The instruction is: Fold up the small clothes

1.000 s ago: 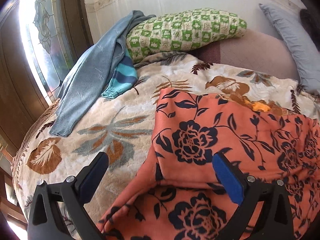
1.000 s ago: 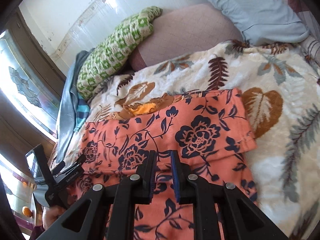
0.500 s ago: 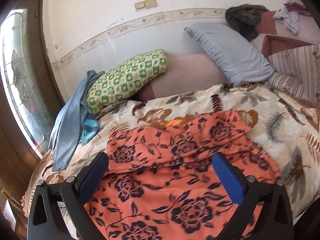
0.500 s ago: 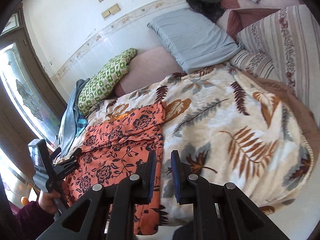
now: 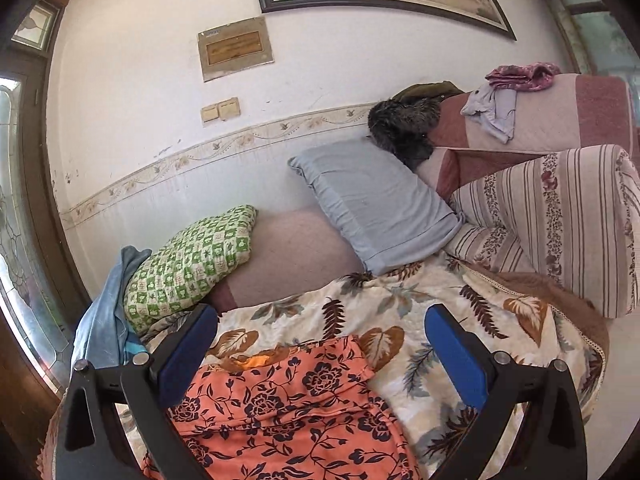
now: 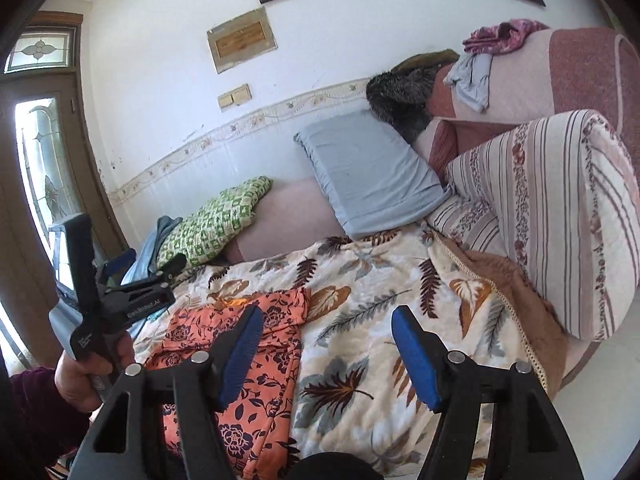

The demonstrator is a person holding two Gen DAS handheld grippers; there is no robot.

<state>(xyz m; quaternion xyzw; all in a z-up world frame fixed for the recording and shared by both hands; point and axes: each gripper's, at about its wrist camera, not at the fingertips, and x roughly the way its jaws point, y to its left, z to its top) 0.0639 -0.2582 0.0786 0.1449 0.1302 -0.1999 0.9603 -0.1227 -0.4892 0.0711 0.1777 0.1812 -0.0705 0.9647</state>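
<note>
An orange garment (image 5: 288,408) printed with dark navy roses lies on the bed's plush blanket (image 5: 420,320), a cream fleece with brown and grey leaves. The thin cloth is doubled over, its upper layer making a soft ridge across the middle, and a scrap of brighter orange lining shows at its far edge. Seen from the right wrist, it (image 6: 240,344) sits on the blanket's left part, running off the near edge.

Beyond the garment, against the wall, a green-and-white checked pillow (image 5: 192,260) leans with a quilted, lumpy look; a blue knit garment (image 5: 104,312) is draped just left of it. A smooth grey-blue pillow (image 5: 372,208) stands tilted further right of the checked one, and a striped floral quilt roll (image 5: 560,220) lies right of the blanket.

The left gripper (image 5: 320,356) hangs above the garment with its blue-padded fingers spread wide, nothing between them and nothing touched. In the right wrist view it (image 6: 148,264) appears side-on to the left of the garment, held in a hand (image 6: 88,372) with a dark red sleeve (image 6: 32,420).

The right gripper (image 6: 326,348) is opening, its ribbed blue pads already well apart; only blanket and the garment's right edge show between them, below and clear of the pads.

The garment's near end is cut off by the gripper frames in both views, so its whole outline cannot be made out. A dark furry heap (image 5: 404,128) behind the grey-blue pillow is too indistinct to name.
</note>
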